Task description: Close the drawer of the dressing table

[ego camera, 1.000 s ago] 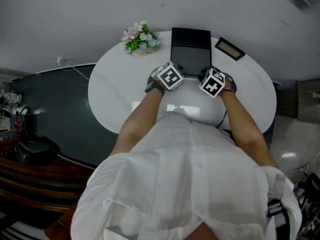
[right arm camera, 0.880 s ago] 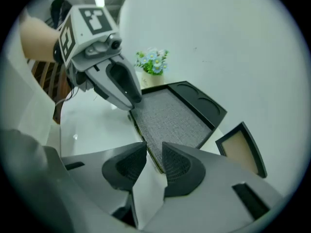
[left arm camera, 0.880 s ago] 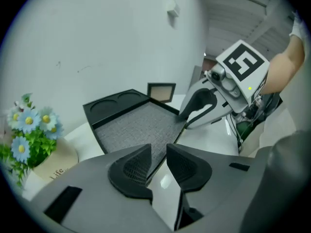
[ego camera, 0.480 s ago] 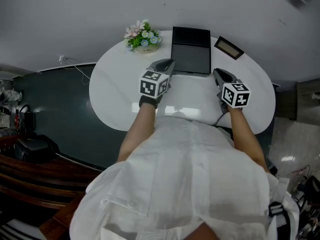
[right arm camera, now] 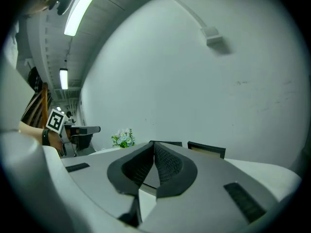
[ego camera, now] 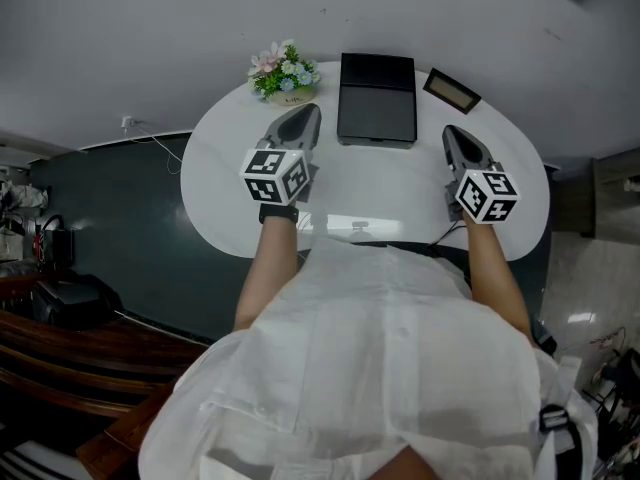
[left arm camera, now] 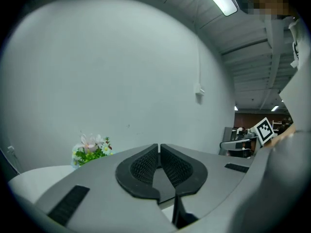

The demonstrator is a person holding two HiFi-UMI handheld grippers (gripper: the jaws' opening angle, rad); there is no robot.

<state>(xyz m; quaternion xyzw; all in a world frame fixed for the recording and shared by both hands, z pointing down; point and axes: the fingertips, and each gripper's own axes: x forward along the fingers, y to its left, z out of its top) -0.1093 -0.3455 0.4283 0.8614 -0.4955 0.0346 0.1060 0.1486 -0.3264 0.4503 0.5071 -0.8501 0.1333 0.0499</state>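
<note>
The white oval dressing table (ego camera: 225,173) lies below me, its front edge just above my white shirt. I cannot make out the drawer; the tabletop and my body cover that part. My left gripper (ego camera: 303,116) hovers over the table's left half, pointing at the wall. Its pads (left arm camera: 146,165) meet with nothing between them. My right gripper (ego camera: 455,134) hangs over the right half, also aimed at the wall. It is shut and empty too, pads (right arm camera: 166,163) pressed together.
A black flat box (ego camera: 377,111) stands at the table's back middle. Left of it sits a small pot of flowers (ego camera: 285,76), and to the right a small dark frame (ego camera: 451,91). A grey wall rises behind the table. Dark floor and furniture lie to the left.
Both grippers rose from the table's front edge, moved apart and turned from pointing down to pointing at the wall. Their jaws closed.
</note>
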